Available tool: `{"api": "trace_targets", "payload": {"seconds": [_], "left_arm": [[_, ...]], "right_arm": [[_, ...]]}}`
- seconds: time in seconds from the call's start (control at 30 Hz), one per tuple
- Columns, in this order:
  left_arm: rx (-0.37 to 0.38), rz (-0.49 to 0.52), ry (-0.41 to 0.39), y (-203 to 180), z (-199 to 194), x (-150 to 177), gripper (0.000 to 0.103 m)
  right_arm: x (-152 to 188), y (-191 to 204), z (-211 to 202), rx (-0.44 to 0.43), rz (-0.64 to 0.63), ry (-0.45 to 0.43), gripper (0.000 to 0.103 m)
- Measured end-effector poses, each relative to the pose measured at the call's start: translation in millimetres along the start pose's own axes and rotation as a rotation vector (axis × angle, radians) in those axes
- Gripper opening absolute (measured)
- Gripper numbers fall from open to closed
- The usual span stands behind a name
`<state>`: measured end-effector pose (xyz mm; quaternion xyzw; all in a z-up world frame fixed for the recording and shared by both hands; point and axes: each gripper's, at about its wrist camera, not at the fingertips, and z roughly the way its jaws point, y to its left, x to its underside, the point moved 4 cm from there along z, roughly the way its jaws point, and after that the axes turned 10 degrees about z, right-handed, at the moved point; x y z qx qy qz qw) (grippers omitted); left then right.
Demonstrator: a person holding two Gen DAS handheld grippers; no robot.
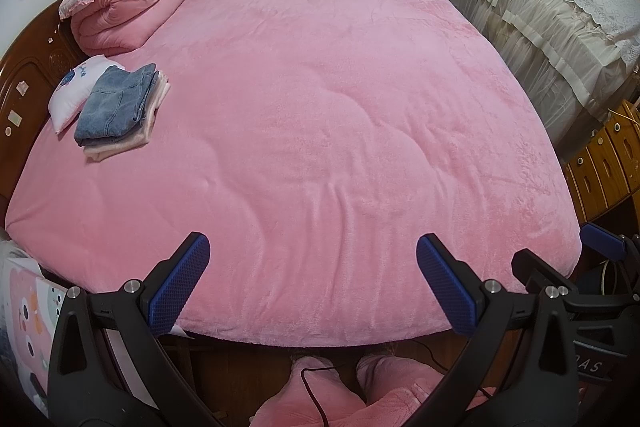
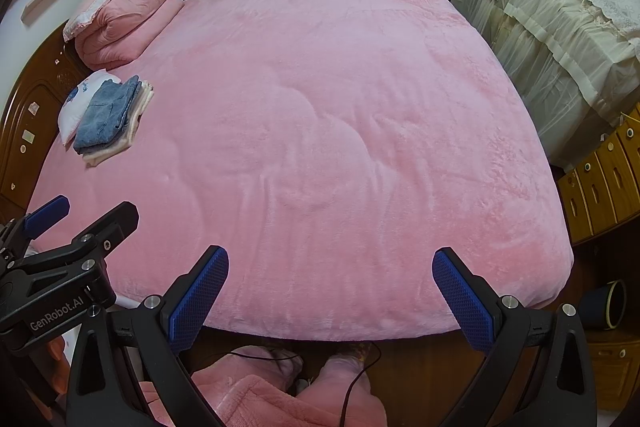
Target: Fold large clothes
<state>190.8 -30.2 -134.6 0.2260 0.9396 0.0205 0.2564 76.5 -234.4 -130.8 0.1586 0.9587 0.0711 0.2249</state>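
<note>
A folded stack of clothes, blue jeans (image 1: 116, 105) on top of pale pink garments, lies at the bed's far left next to a small white pillow (image 1: 70, 91); it also shows in the right wrist view (image 2: 108, 115). My left gripper (image 1: 313, 283) is open and empty above the bed's near edge. My right gripper (image 2: 330, 293) is open and empty beside it, also above the near edge. The left gripper shows at the left of the right wrist view (image 2: 80, 227). No unfolded garment lies on the pink bed cover (image 1: 320, 107).
A rolled pink quilt with a pillow (image 1: 120, 7) sits at the far left corner by the wooden headboard (image 1: 24, 79). A lace-covered cabinet (image 1: 560, 7) and wooden drawers (image 1: 600, 163) stand right of the bed. Pink slippers and a black cable (image 1: 316, 391) are below.
</note>
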Motion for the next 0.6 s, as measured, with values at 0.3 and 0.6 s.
{"api": "trace_targets", "payload": {"seconds": [0.3, 0.6], "left_arm": [[0.001, -0.005, 0.005, -1.5, 1.4, 4.6, 0.103], [-0.007, -0.015, 0.013, -6.1, 5.1, 2.3, 0.103]], "right_arm": [[-1.9, -8.6, 3.4, 0.003, -0.007, 0.012, 0.103], [-12.9, -13.7, 12.7, 0.002, -0.028, 0.025, 0.103]]}}
